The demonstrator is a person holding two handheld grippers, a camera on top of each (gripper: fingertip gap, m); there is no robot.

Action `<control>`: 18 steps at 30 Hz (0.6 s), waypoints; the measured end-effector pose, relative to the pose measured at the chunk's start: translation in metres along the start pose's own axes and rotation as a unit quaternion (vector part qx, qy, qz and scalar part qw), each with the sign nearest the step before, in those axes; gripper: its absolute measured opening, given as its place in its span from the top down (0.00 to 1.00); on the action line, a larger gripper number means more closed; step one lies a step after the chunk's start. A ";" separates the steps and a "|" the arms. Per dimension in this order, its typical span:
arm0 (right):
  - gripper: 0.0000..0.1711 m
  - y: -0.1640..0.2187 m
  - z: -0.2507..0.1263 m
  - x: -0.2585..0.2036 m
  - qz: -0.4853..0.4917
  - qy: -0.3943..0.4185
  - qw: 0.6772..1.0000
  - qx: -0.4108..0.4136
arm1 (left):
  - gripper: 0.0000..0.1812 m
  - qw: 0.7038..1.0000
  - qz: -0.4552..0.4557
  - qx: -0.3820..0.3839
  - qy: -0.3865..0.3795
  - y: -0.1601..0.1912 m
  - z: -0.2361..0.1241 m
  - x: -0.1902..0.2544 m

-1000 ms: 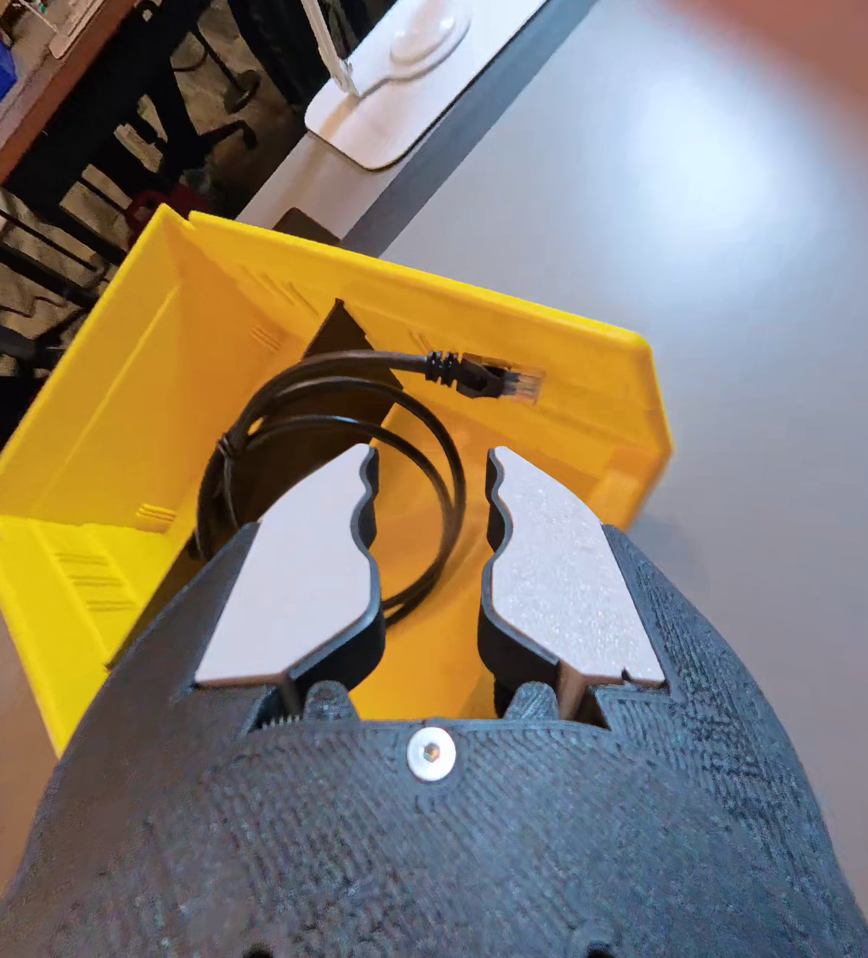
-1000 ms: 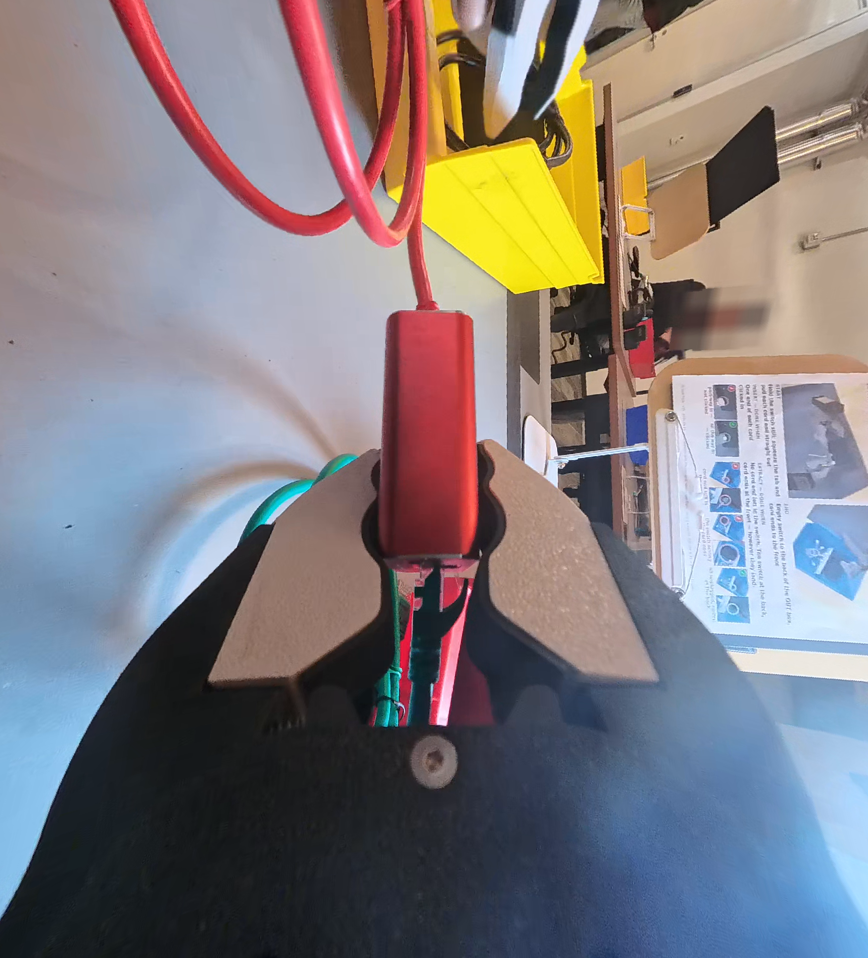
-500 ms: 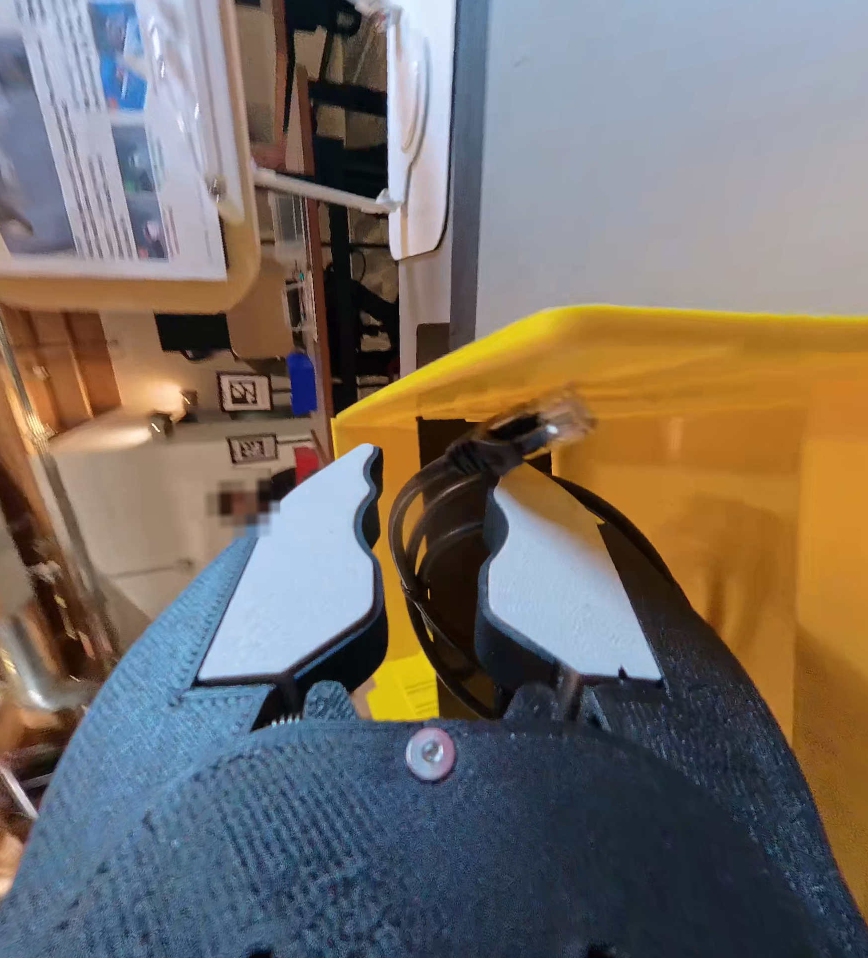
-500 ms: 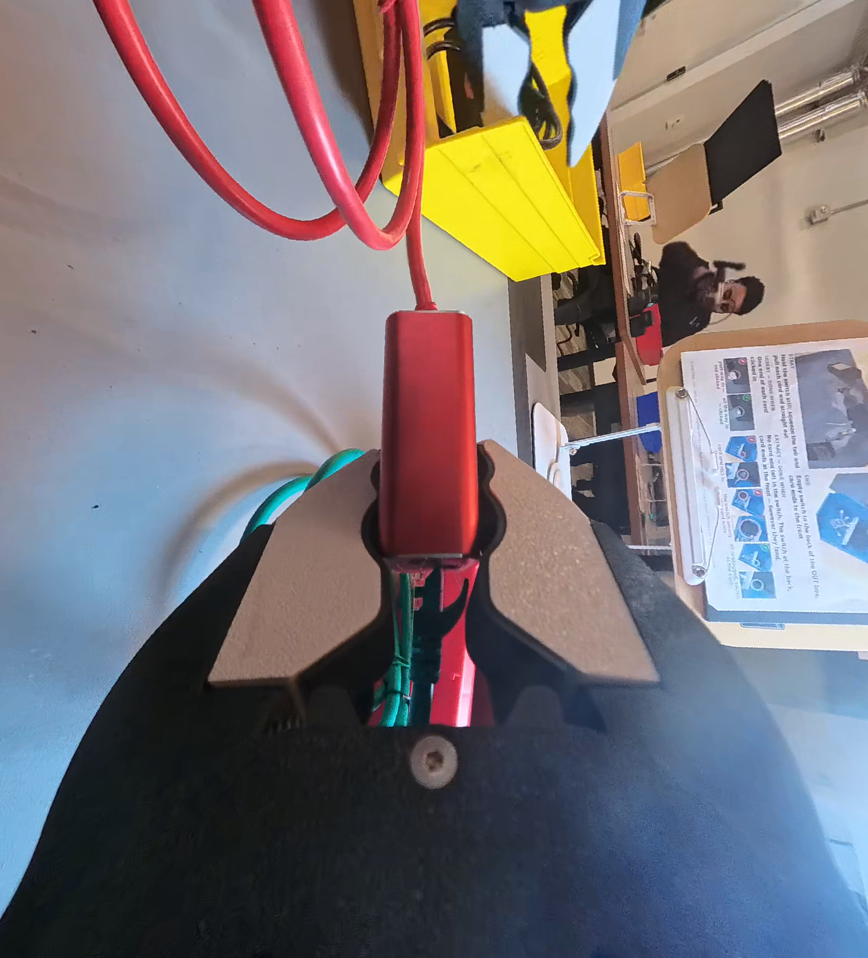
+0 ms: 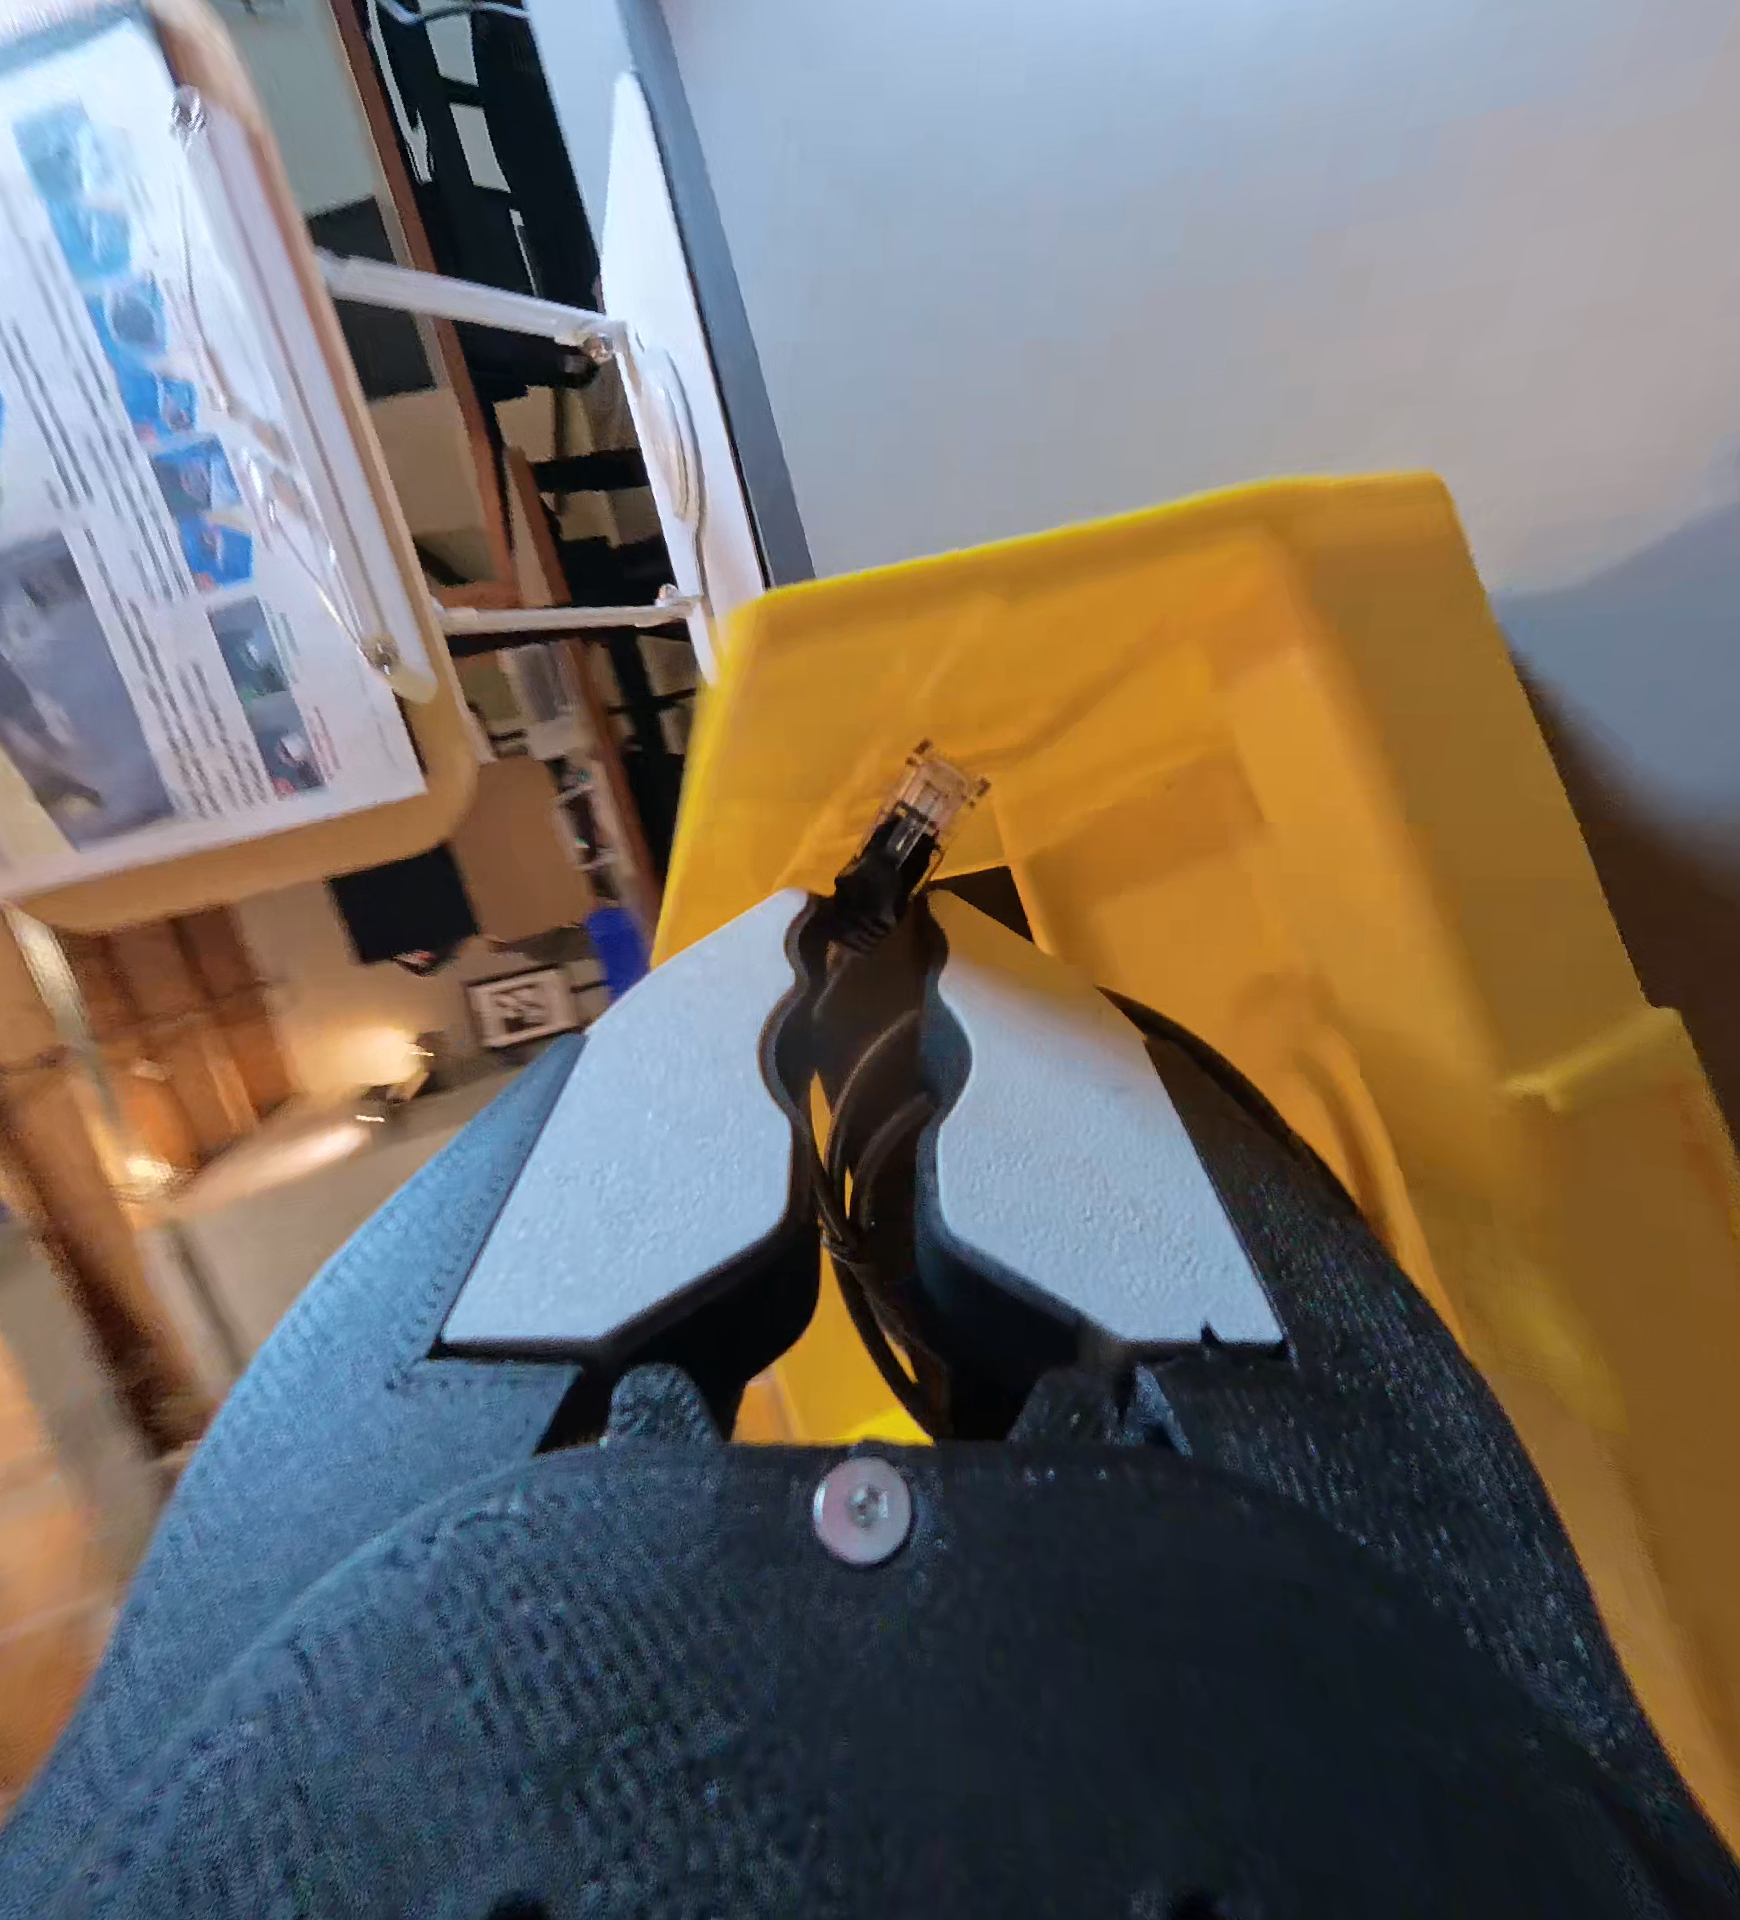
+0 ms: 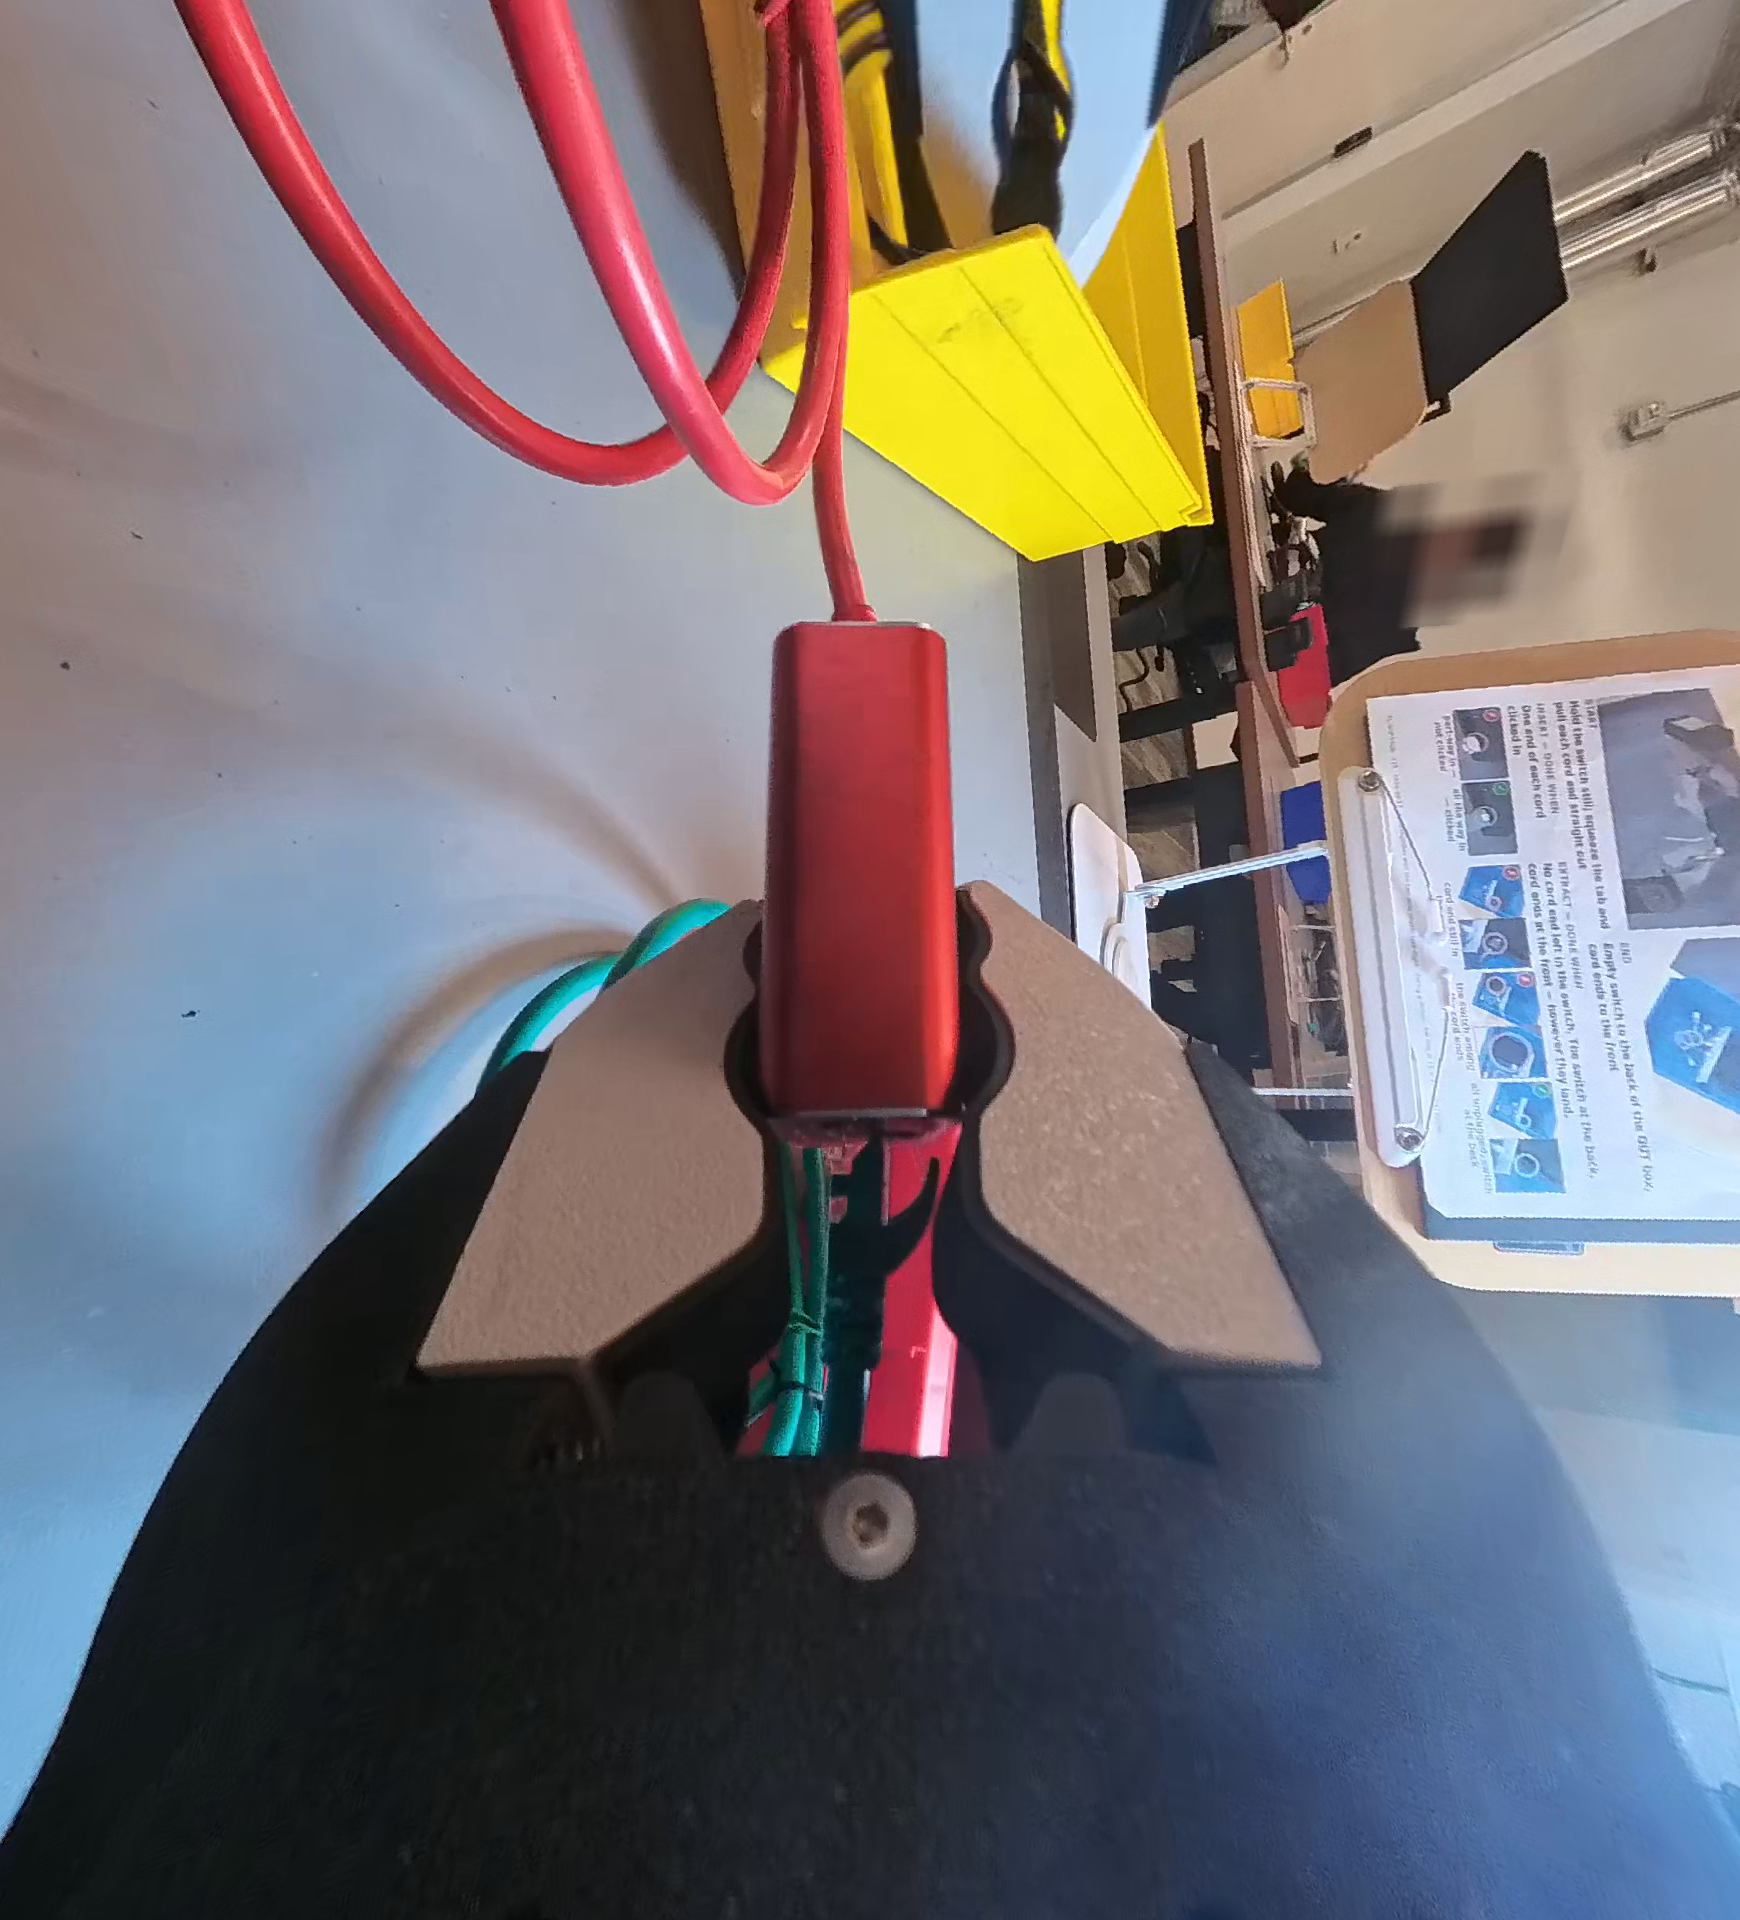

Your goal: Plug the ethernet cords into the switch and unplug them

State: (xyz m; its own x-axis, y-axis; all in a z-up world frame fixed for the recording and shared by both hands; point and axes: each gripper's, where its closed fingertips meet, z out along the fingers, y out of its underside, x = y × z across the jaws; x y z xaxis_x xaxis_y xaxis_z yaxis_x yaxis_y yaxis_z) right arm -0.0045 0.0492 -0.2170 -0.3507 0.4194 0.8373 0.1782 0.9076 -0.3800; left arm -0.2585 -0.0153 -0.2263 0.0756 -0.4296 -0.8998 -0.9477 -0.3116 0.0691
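Observation:
My left gripper (image 5: 868, 920) is shut on a black ethernet cord (image 5: 881, 904) just behind its clear plug (image 5: 933, 788), which sticks out past the fingertips. It is held over a yellow bin (image 5: 1261, 727). My right gripper (image 6: 861, 909) is shut on a red switch (image 6: 858, 883) and holds it above the grey table. A red cable (image 6: 575, 260) runs from the switch's far end in loops. A green cord (image 6: 627, 956) is plugged into its near end, between the fingers. The yellow bin (image 6: 1011, 384) also shows far off in the right wrist view.
A clipboard with a printed instruction sheet stands on a white stand past the table's edge (image 5: 149, 488) (image 6: 1614, 956). Chairs, desks and a person sit in the room beyond. The grey table (image 6: 274, 675) spreads under the switch.
My left gripper has closed on the black cord near its plug and lifted it within the yellow bin. My right gripper keeps holding the red switch, almost still.

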 end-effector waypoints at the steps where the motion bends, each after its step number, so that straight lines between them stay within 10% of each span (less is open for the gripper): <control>1: 0.83 0.000 -0.001 0.001 0.002 0.002 1.000 0.001 | 0.91 0.999 -0.043 0.011 0.011 0.000 -0.007 -0.007; 7: 0.83 -0.004 -0.001 0.011 -0.005 0.030 0.999 0.010 | 0.93 0.968 -0.226 0.042 0.103 0.003 -0.067 -0.072; 18: 0.83 -0.008 -0.005 0.017 -0.014 0.048 0.999 0.018 | 0.94 0.917 -0.284 0.121 0.252 -0.041 -0.172 -0.134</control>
State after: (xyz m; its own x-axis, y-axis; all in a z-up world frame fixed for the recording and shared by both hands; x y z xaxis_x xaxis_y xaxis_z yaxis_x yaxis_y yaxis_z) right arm -0.0068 0.0489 -0.1979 -0.2656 0.3923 0.8807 0.1360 0.9196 -0.3686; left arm -0.1766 -0.0911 -0.0347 0.6551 -0.6121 -0.4429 -0.7469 -0.4362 -0.5020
